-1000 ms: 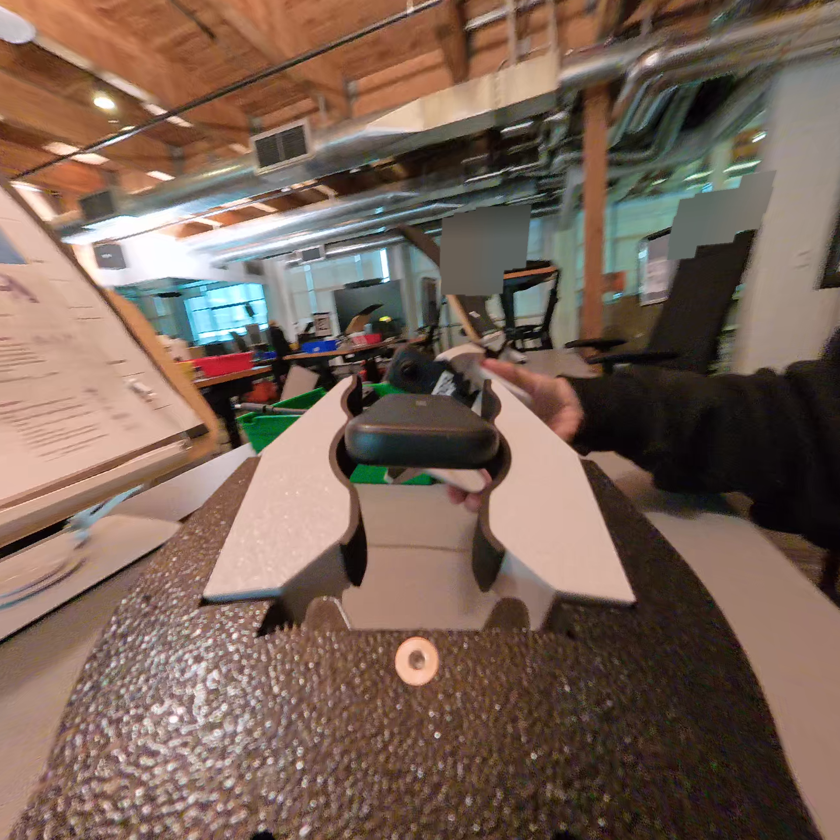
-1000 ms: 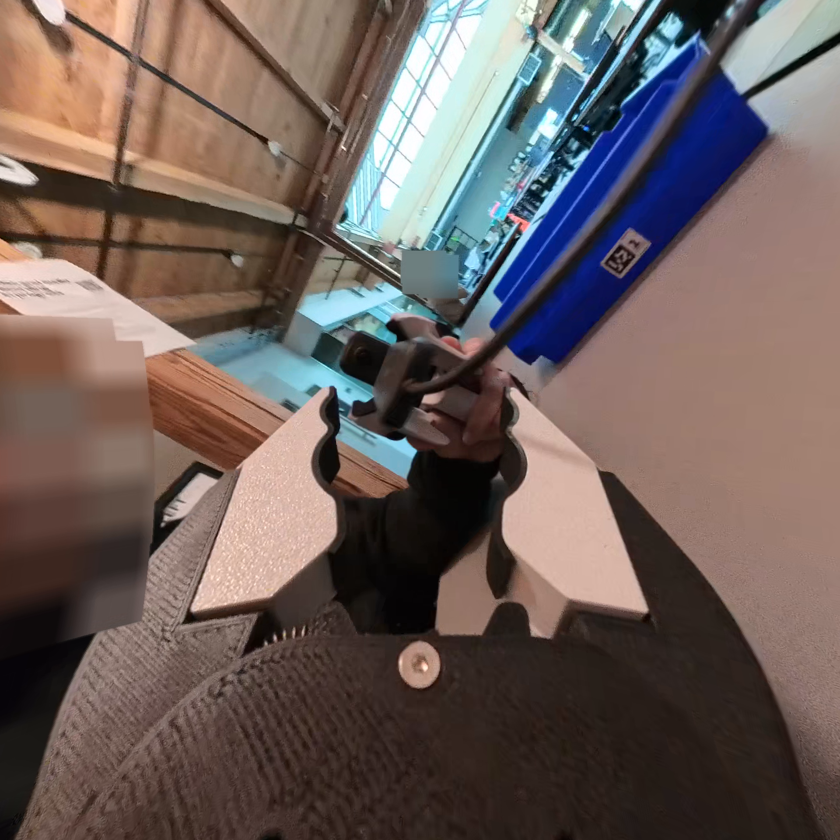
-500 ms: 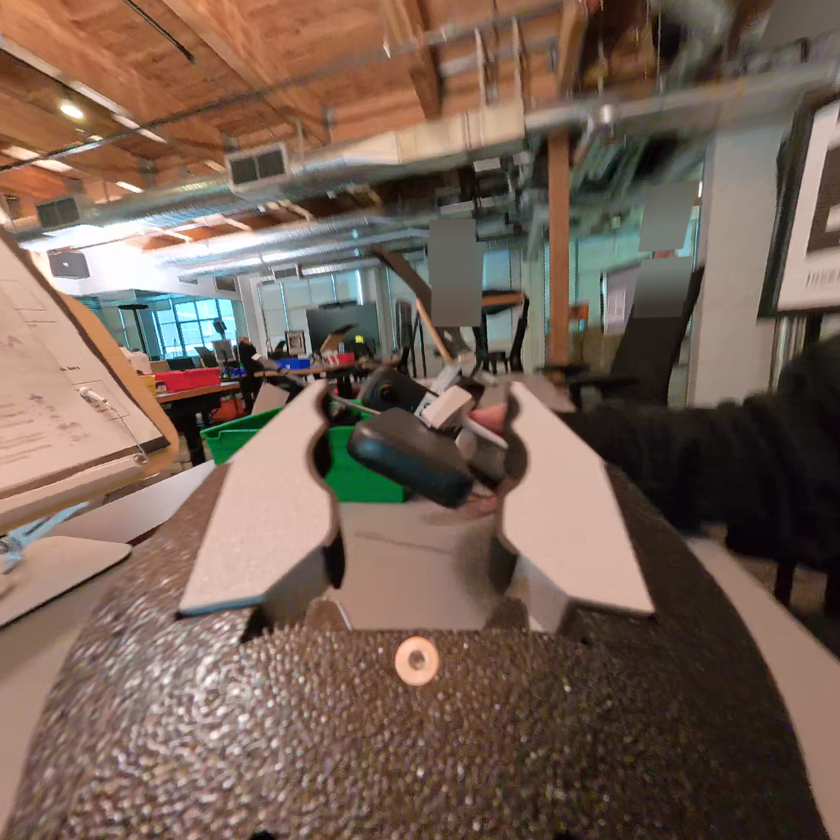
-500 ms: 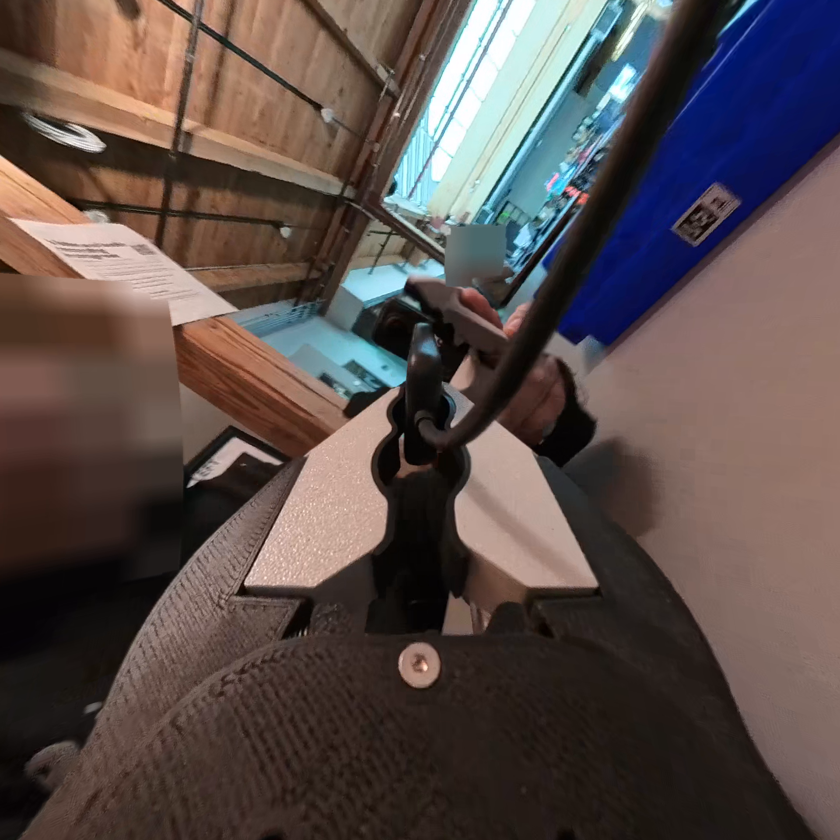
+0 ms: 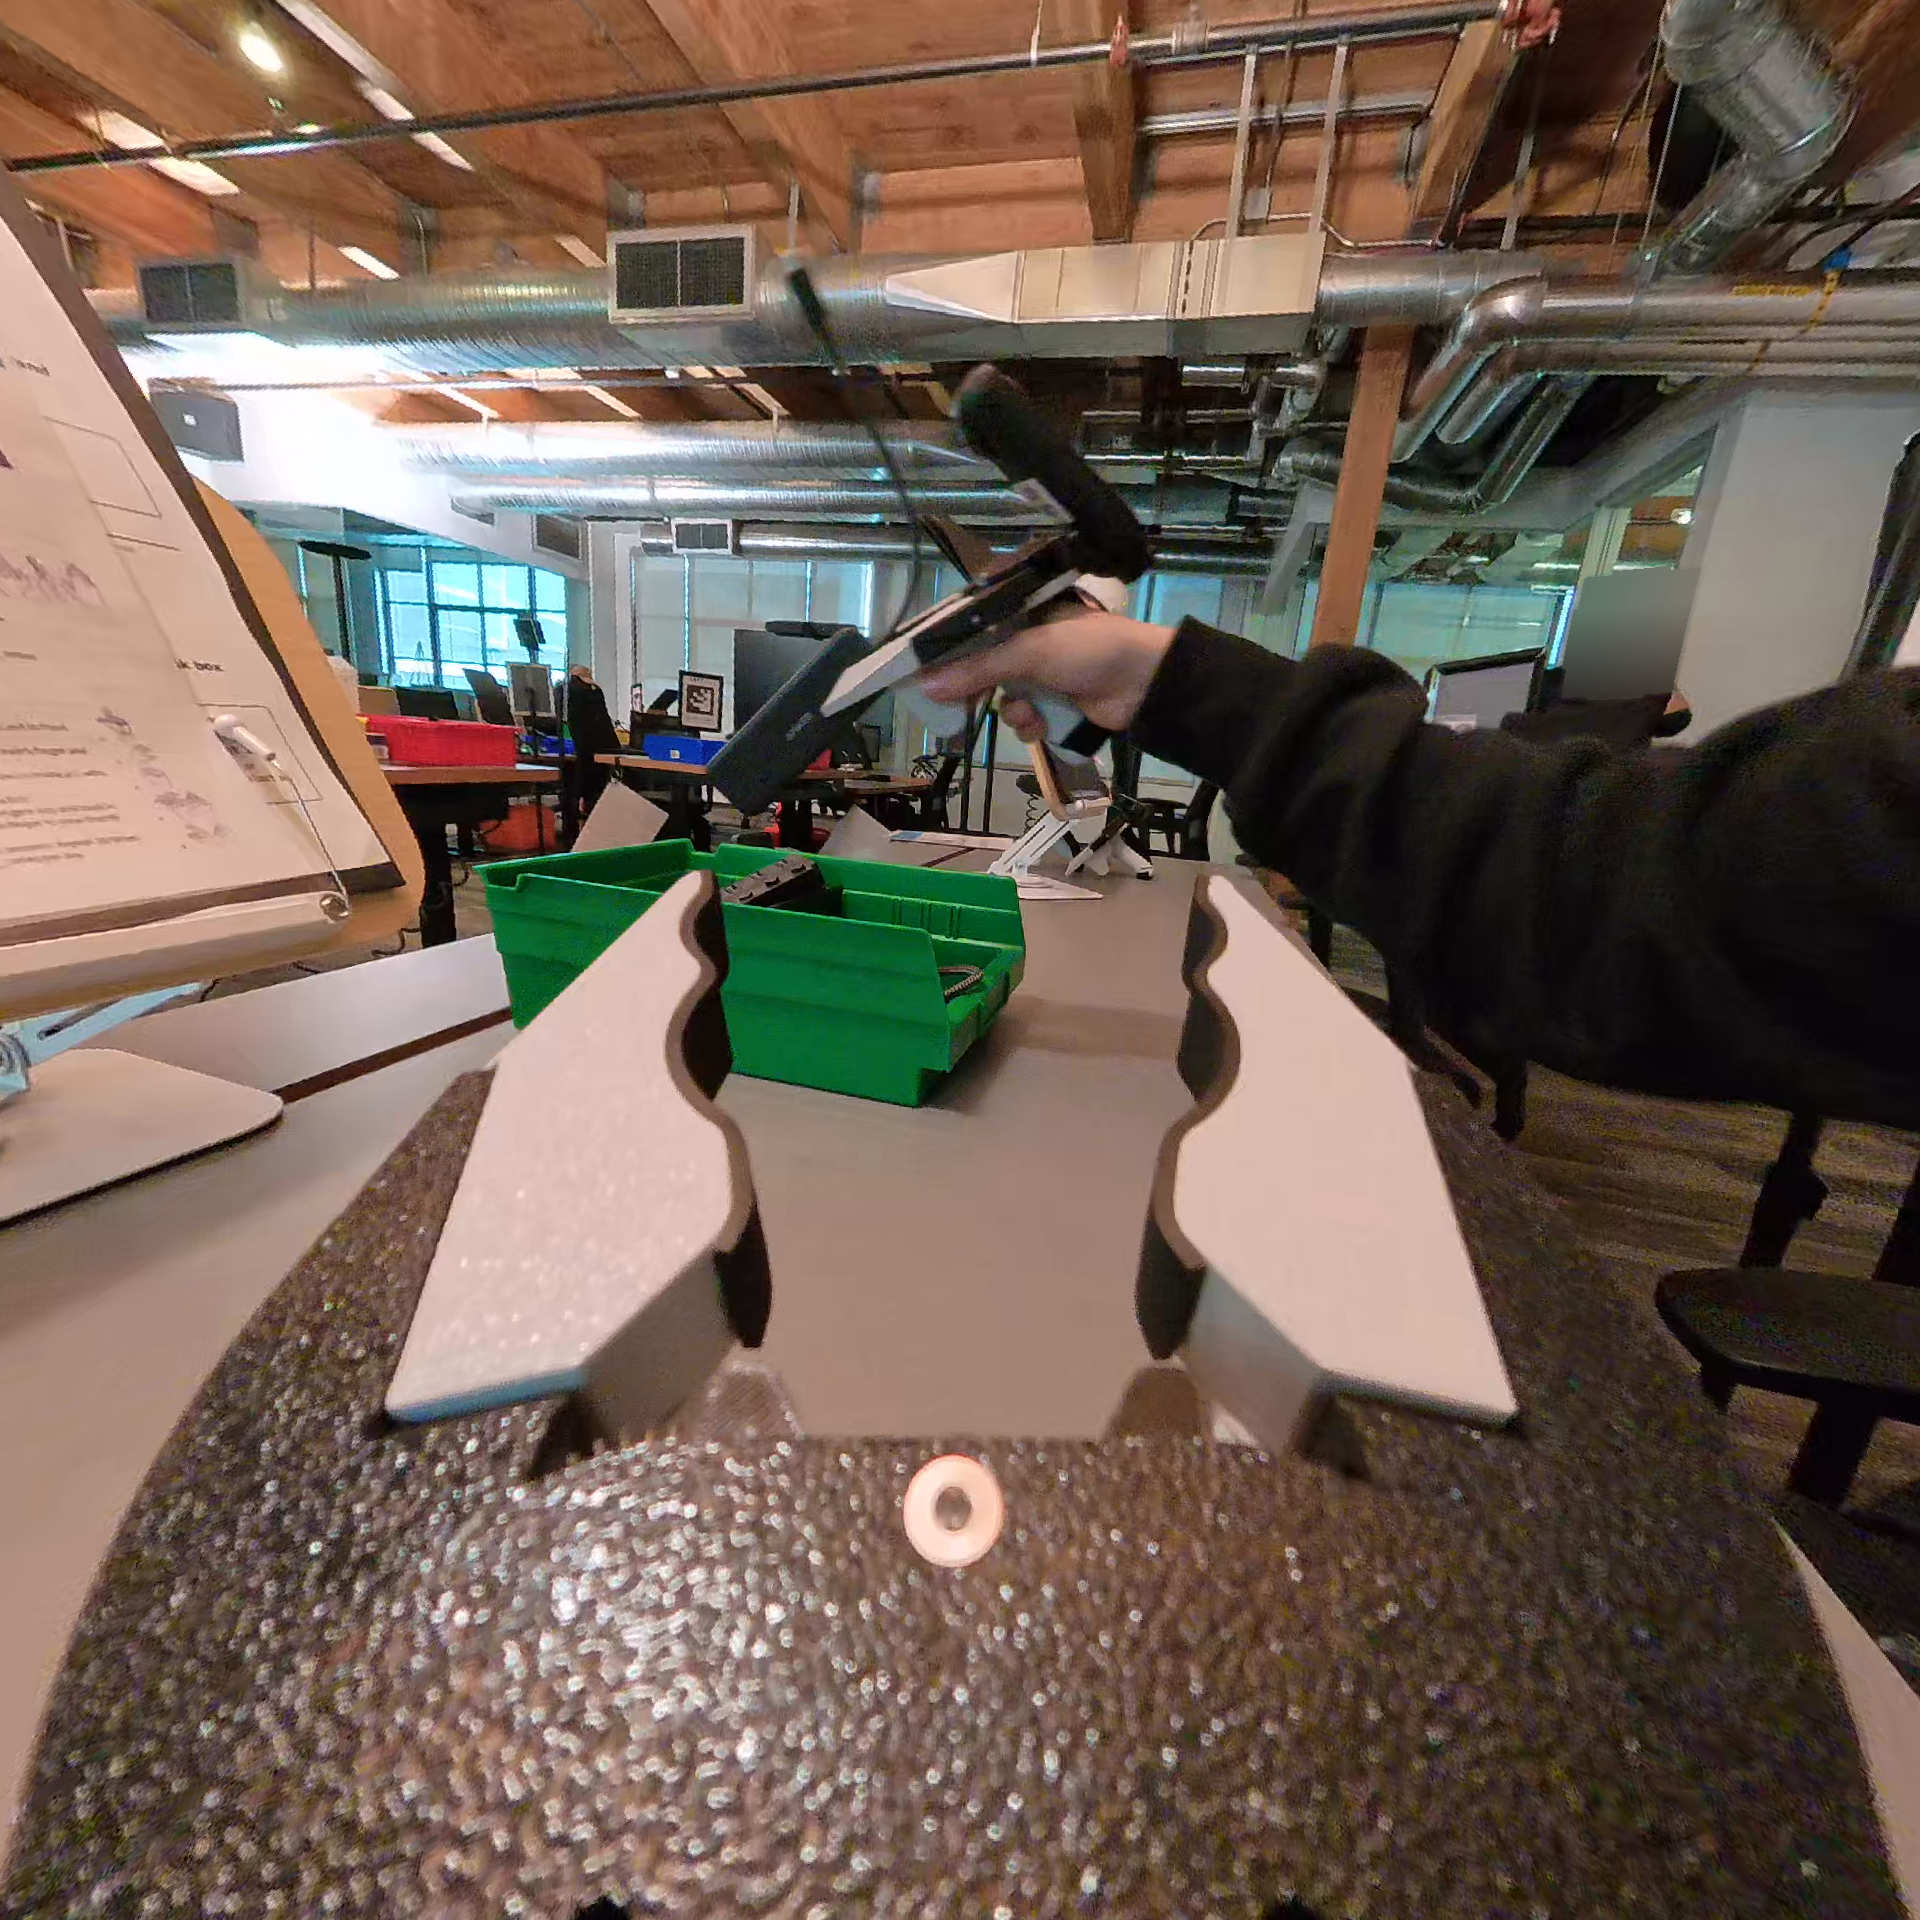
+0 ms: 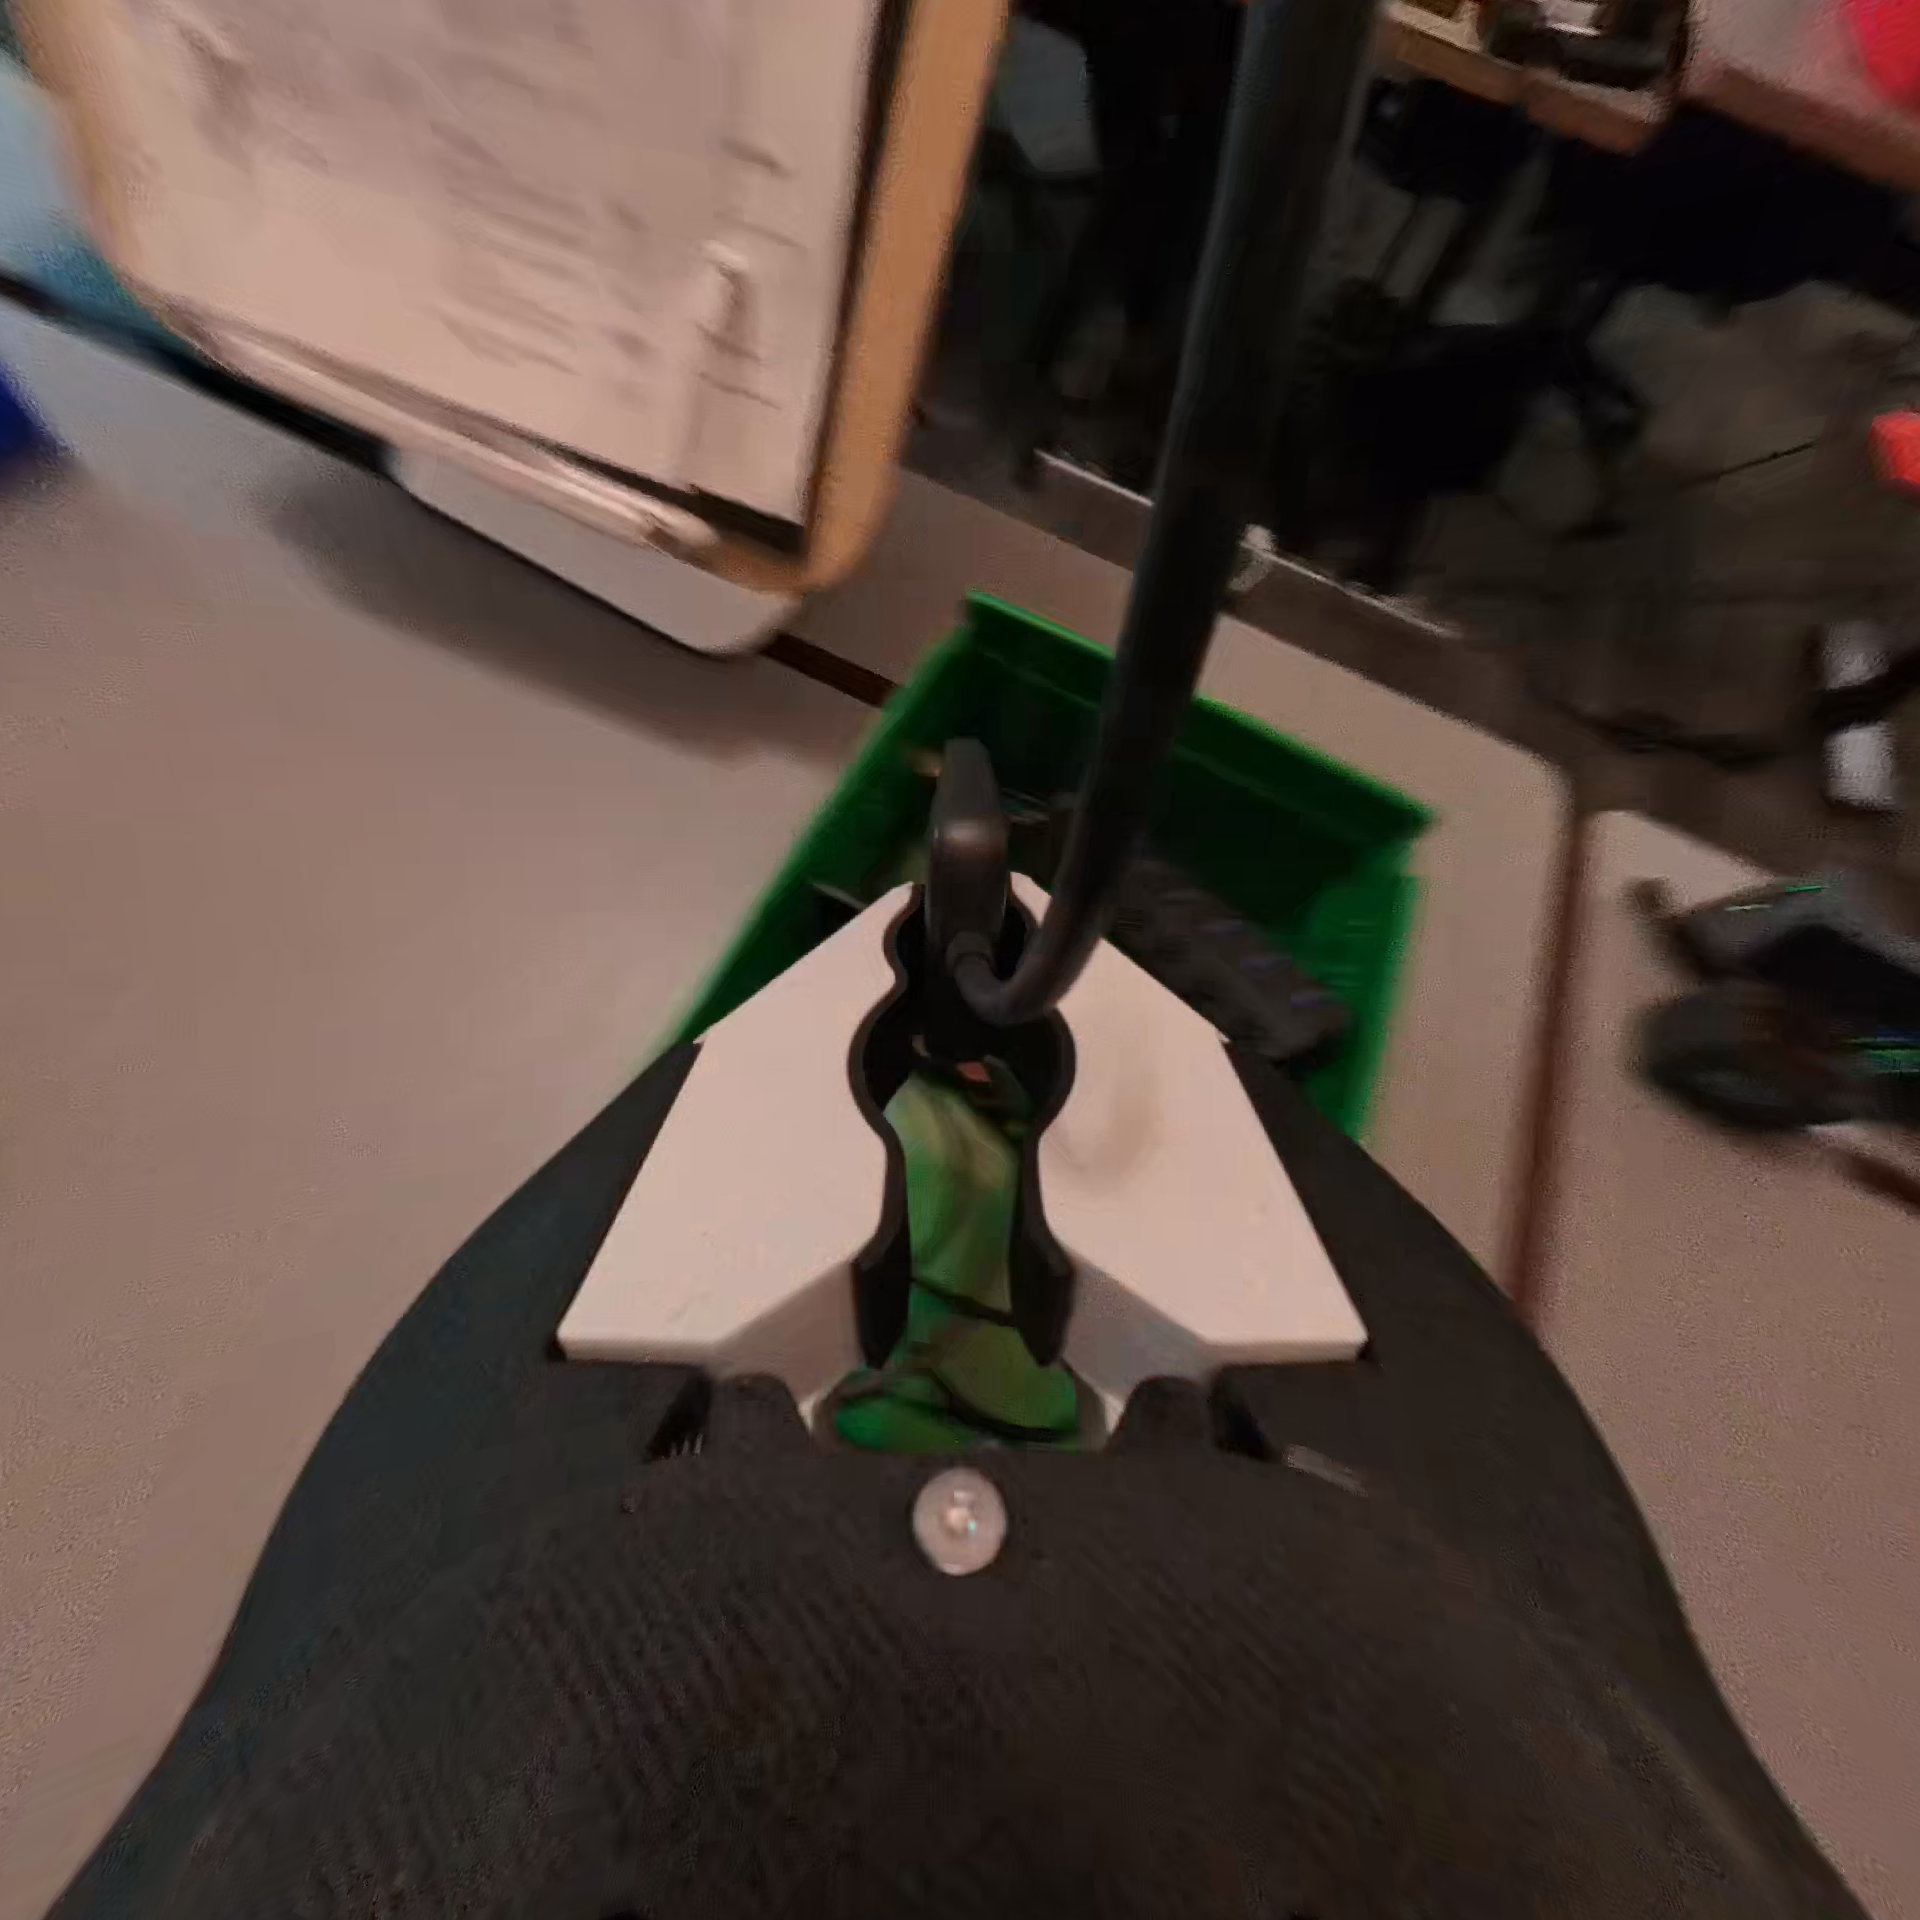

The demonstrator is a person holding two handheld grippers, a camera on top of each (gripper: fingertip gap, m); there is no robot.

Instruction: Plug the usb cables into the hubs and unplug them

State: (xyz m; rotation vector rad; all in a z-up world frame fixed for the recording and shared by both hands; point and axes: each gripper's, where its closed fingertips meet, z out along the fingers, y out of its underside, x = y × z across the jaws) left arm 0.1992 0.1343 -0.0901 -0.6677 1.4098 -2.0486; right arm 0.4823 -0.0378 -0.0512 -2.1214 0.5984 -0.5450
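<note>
My left gripper [image 5: 951,914] is open and empty, low over the grey table [image 5: 956,1247]. Ahead of it stands a green bin [image 5: 831,997] holding a black item [image 5: 774,888] and a braided cable [image 5: 966,982]. My right gripper [image 6: 966,914] is shut on a black USB hub [image 6: 968,821], seen edge-on. The hub's black cable [image 6: 1174,468] curves up out of the frame. The green bin [image 6: 1299,821] lies below and ahead of it. In the left wrist view a hand holds the right gripper [image 5: 862,675] in the air above the bin, with the hub [image 5: 784,732] tilted down-left.
A document holder with paper [image 5: 125,675] stands on a white base [image 5: 104,1122] at the left; it also shows in the right wrist view [image 6: 499,260]. A black-sleeved arm [image 5: 1558,862] reaches across from the right. A black chair [image 5: 1808,1340] stands beyond the table's right edge. White stands [image 5: 1049,847] sit at the table's back.
The hub passed from my left gripper to my right: the right shut on it, the left opened. The right gripper then swung with the hub over the green bin.
</note>
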